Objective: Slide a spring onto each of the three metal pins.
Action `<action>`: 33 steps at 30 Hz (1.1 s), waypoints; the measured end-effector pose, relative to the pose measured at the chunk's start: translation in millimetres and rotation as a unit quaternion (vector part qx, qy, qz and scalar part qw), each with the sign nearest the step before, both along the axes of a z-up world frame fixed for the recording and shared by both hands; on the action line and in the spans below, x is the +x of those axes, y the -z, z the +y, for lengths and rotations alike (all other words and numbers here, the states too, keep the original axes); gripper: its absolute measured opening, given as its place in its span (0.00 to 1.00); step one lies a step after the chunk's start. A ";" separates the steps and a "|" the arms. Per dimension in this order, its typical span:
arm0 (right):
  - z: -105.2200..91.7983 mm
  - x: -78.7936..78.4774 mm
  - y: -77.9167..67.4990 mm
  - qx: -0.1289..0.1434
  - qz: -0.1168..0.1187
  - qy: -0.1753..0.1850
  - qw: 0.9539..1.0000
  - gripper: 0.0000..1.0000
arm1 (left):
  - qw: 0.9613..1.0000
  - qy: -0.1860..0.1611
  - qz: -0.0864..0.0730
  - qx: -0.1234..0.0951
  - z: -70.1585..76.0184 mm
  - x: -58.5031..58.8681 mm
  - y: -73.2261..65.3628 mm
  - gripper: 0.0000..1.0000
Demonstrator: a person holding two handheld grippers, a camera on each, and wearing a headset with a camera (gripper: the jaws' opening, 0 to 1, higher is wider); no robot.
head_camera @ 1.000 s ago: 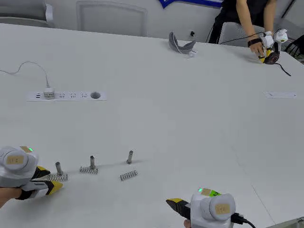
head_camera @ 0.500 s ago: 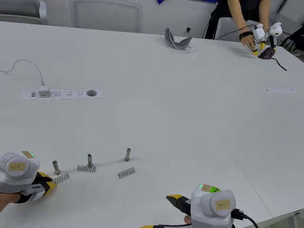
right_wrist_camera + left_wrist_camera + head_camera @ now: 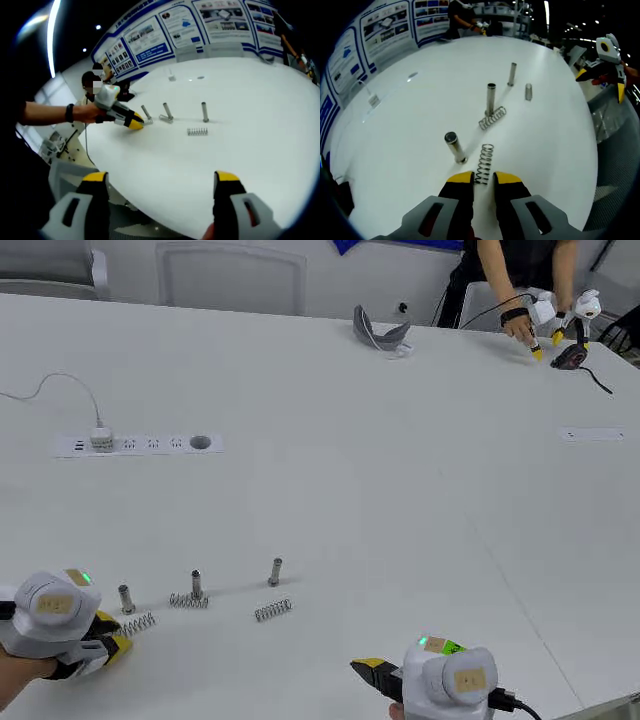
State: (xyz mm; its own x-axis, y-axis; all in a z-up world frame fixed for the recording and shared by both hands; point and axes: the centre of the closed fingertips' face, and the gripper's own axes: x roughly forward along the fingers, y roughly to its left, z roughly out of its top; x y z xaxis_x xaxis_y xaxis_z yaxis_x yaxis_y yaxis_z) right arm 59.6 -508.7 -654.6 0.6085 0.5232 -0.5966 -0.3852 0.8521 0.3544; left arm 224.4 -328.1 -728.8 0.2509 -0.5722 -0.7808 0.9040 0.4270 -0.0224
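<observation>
STEP: first spring pickup | LEFT: left gripper (image 3: 483,179) jaws narrowed either side of one end of the nearest spring (image 3: 484,161); cannot tell if pinched | RIGHT: right gripper (image 3: 160,179) spread wide, empty | WORK: springs (image 3: 271,610) lie flat on table (image 3: 400,500) beside upright pins (image 3: 274,571), none threaded | RISK: an end-only hold may let the spring pivot or pop free; a sideways lift could topple the nearest pin (image 3: 454,146) just beside it

The left gripper (image 3: 108,644) sits low at about 8 o'clock in the head view. Its jaws point toward 3 o'clock, tips down near the counter (image 3: 400,490), drawn close with a narrow gap between them. The right gripper (image 3: 370,670) hangs at 6 o'clock, pointing toward 9 o'clock, jaws spread wide. In the right gripper view a hand (image 3: 90,112) grips the left gripper's body.
</observation>
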 end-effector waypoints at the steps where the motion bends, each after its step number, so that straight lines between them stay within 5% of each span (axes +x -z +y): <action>1: 0.1 -0.1 0.1 -0.001 0.000 0.000 1.000 0.88 | 1.000 0.002 -0.004 0.003 -0.7 0.5 0.4 0.12; 4: 0.2 -1.1 0.4 -0.001 0.001 0.000 1.000 0.88 | 1.000 0.003 -0.005 0.005 -2.6 -0.7 0.4 0.11; 6: 0.4 -1.8 0.8 -0.001 0.001 0.000 1.000 0.88 | 1.000 -0.008 0.015 0.000 -4.9 -5.1 0.8 0.11; 16: 1.5 -3.7 0.3 0.002 0.000 0.003 1.000 0.87 | 1.000 0.009 0.013 -0.004 -9.4 -22.3 -2.0 0.10; 22: 4.8 -5.9 2.0 0.000 0.002 -0.007 1.000 0.86 | 1.000 0.021 0.002 -0.021 -18.4 -28.9 -14.2 0.10; 33: 8.3 -5.2 -0.1 0.005 -0.001 -0.010 1.000 0.85 | 0.996 0.084 -0.018 -0.030 -45.4 -60.2 -36.2 0.10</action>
State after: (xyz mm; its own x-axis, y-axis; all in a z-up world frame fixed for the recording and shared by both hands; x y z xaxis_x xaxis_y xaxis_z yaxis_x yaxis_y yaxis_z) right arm 54.4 -500.3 -654.5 0.5990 0.5419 -0.5895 -0.4038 0.8401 0.3621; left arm 164.3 -373.5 -692.7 0.1749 -0.6540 -0.7360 0.9631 0.2688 -0.0100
